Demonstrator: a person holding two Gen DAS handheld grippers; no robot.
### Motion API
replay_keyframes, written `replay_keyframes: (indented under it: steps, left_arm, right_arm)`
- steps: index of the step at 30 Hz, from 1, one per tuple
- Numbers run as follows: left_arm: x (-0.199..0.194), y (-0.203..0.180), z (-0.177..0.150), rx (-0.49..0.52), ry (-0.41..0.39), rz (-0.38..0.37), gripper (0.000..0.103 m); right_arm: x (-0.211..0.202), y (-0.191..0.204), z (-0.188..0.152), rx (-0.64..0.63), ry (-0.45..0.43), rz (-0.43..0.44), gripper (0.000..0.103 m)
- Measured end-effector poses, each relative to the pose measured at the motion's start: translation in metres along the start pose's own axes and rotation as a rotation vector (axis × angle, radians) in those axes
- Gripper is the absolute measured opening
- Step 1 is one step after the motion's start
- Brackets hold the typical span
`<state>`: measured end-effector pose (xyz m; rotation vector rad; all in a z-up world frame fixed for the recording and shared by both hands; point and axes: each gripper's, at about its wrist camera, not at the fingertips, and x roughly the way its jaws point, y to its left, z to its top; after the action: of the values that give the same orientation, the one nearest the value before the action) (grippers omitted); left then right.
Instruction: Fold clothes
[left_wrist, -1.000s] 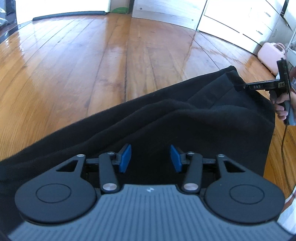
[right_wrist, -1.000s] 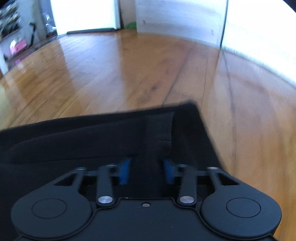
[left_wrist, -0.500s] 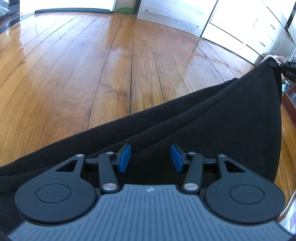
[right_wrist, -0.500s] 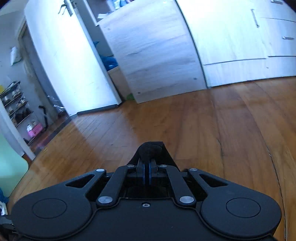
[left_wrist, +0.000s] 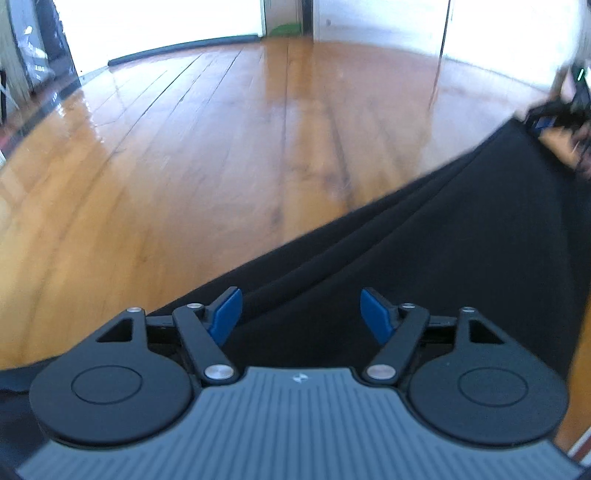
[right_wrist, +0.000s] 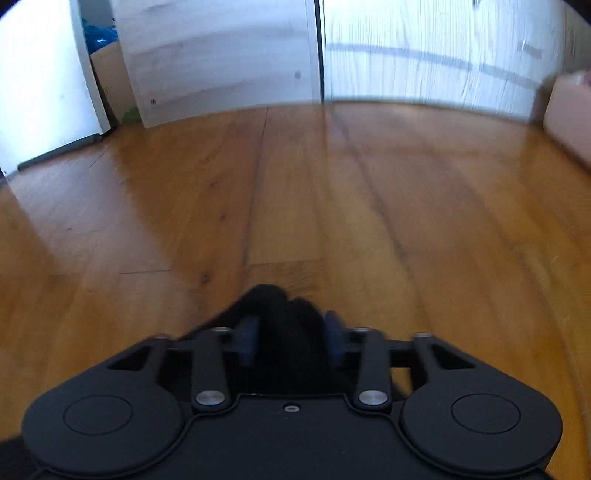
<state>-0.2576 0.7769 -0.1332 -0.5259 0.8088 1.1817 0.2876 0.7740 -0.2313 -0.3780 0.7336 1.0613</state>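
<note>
Left gripper: jaws spread wide, just been opening further. Blue pads stand clear of the fabric; the black garment lies below and between them, nothing pinched.

Right gripper: jaws have just been opening too, now roughly half spread. A bunched lump of the same black cloth sits between its blue pads. The view is motion-blurred, so I can't tell whether the pads press on it or the cloth is only sitting loose in the gap.

In the left wrist view the garment runs as a stretched dark sheet from under the left gripper up to the upper right. Long diagonal creases run along it. Its far corner ends at the right gripper, seen there small and blurred at the frame edge, with a hand behind it. The garment's far edge is a straight diagonal line against the floor.

The wooden floor is glossy orange-brown planks with strong glare from the bright doorway at the back. A dark draught strip lies along the threshold.

In the right wrist view, pale cabinet fronts stand along the far wall. A pale pink, blurred object sits on the floor at the right edge.
</note>
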Motion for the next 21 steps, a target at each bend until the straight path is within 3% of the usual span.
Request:
replay_keyframes:
  steps: [2,5,7,9,11,13,15,17,20,21]
  left_arm:
    - [0.006,0.003,-0.006,0.021,0.026,0.026,0.07]
    - [0.012,0.004,-0.013,-0.002,0.045,0.057,0.07]
    - [0.014,0.004,-0.017,-0.037,0.048,0.068,0.071]
    - [0.011,0.01,-0.02,-0.137,0.004,-0.016,0.071]
    - [0.008,0.016,-0.019,-0.25,-0.003,-0.103,0.071]
    - [0.001,0.011,-0.015,-0.269,-0.024,-0.142,0.068]
    - [-0.009,-0.007,-0.01,-0.181,-0.045,-0.153,0.065]
    - [-0.02,-0.027,-0.008,-0.09,-0.059,-0.173,0.054]
    - [-0.026,-0.041,-0.015,-0.08,-0.02,-0.216,0.038]
    - [-0.027,-0.045,-0.018,-0.083,-0.002,-0.228,0.034]
  right_arm:
    - [-0.012,-0.003,-0.007,-0.034,-0.054,-0.071,0.051]
    - [-0.062,-0.003,-0.037,-0.103,-0.167,-0.28,0.056]
    - [-0.094,-0.015,-0.065,-0.085,-0.196,-0.311,0.062]
    - [-0.12,-0.028,-0.092,-0.034,-0.169,-0.308,0.062]
    - [-0.131,-0.041,-0.112,0.036,-0.081,-0.245,0.062]
    - [-0.141,-0.056,-0.128,0.143,-0.021,-0.109,0.062]
    - [-0.142,-0.065,-0.134,0.256,0.016,-0.02,0.062]
    - [-0.139,-0.07,-0.135,0.359,0.047,0.047,0.062]
    - [-0.13,-0.072,-0.128,0.497,0.082,0.115,0.062]
    - [-0.123,-0.071,-0.123,0.497,0.076,0.102,0.063]
